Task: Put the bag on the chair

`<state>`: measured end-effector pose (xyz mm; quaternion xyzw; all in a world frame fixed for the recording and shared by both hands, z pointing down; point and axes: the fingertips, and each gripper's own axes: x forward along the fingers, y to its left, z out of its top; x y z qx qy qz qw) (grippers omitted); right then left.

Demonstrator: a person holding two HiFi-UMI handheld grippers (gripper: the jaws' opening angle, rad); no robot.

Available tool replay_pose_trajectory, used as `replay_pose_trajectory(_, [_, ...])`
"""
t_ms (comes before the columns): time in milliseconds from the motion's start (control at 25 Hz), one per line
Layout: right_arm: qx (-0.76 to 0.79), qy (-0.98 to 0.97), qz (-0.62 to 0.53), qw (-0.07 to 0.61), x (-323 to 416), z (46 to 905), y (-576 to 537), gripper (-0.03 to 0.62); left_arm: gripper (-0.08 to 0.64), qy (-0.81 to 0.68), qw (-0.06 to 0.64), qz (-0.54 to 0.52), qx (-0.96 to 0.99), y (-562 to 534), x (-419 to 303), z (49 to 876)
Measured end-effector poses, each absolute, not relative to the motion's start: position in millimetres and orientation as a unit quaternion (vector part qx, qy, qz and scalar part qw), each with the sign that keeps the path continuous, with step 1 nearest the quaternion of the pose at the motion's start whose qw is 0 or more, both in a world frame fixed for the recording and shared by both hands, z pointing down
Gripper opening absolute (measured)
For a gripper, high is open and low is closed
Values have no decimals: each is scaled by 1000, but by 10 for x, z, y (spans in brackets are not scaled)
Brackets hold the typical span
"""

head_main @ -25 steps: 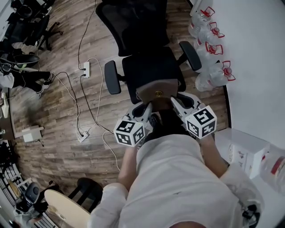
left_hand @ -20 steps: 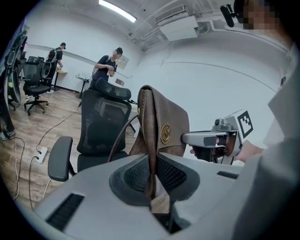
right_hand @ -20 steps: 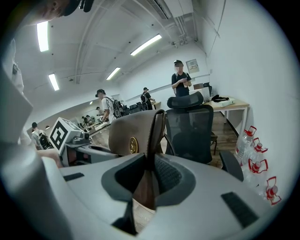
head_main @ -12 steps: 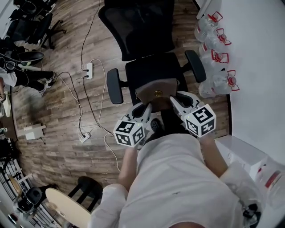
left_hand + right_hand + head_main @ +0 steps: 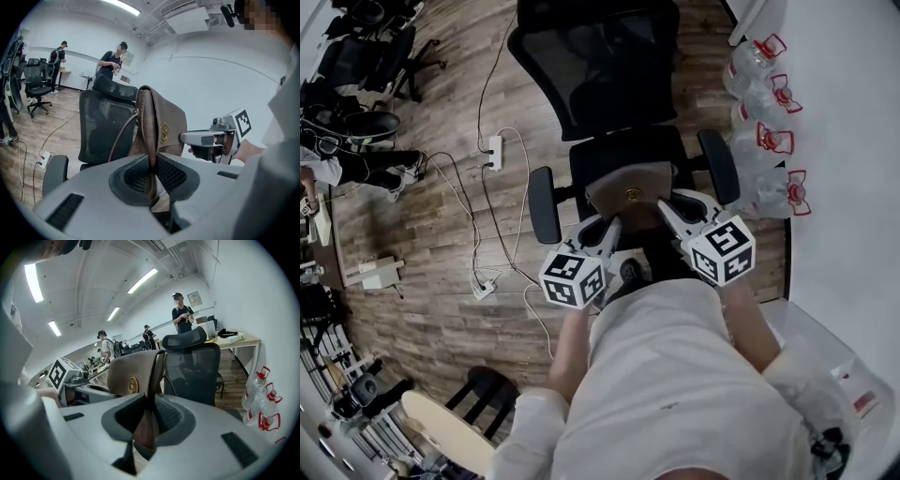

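A brown leather bag [image 5: 628, 189] with a gold round clasp hangs between both grippers, just over the front of the black office chair's seat [image 5: 623, 150]. My left gripper [image 5: 609, 228] is shut on the bag's left edge; in the left gripper view the bag's [image 5: 157, 126] side seam is pinched between the jaws. My right gripper [image 5: 666, 214] is shut on the bag's right edge, and the right gripper view shows the bag's [image 5: 136, 376] seam clamped the same way. The chair's mesh backrest [image 5: 595, 61] stands beyond the bag.
The chair's armrests [image 5: 542, 192] flank the seat. Several water bottles [image 5: 764, 103] stand along a white wall at the right. Power strips and cables [image 5: 492, 155] lie on the wooden floor at the left. Other chairs [image 5: 366, 56] and people stand further off.
The bag and both grippers keep their place in view while the chair has slid slightly down toward them. The white box at the right has left the view.
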<state>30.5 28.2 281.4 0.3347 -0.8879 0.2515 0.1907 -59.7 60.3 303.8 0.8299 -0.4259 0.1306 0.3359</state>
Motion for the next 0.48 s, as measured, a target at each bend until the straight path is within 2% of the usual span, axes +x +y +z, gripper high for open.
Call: replay_pose_trajectory(480, [281, -898, 270, 202, 442, 3010, -391, 67, 32, -468, 360, 140, 795, 37, -397, 3216])
